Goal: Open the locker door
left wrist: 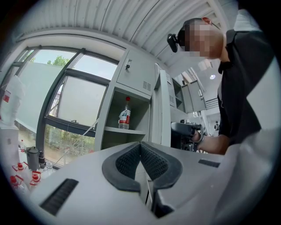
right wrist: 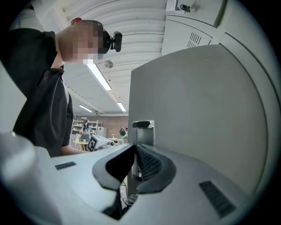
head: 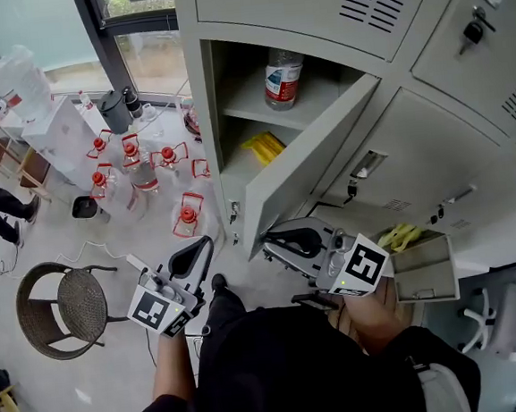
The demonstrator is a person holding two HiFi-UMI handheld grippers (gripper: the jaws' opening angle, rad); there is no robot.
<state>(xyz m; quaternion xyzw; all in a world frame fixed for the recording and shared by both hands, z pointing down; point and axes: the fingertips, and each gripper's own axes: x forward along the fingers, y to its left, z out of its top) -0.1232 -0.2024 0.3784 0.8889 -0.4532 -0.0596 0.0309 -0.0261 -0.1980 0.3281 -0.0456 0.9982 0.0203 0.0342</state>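
The grey locker door point(head: 312, 151) stands swung out from its compartment, and in the left gripper view it shows edge-on point(left wrist: 160, 110). My right gripper point(head: 274, 238) is at the door's lower free edge. In the right gripper view its jaws point(right wrist: 136, 147) are closed on the door's metal latch strip point(right wrist: 142, 132), with the door panel point(right wrist: 197, 101) filling the right. My left gripper point(head: 203, 246) hangs apart to the left of the door, pads together point(left wrist: 140, 145) and empty. Inside the compartment stand a bottle point(head: 283, 77) on the shelf and a yellow pack point(head: 264, 146) below.
A round wicker chair point(head: 69, 307) stands on the floor at the left. Several red-capped jugs point(head: 138, 166) sit by the window. A lower locker door point(head: 425, 271) hangs open at the right with something yellow point(head: 399, 233) behind it. Closed lockers fill the upper right.
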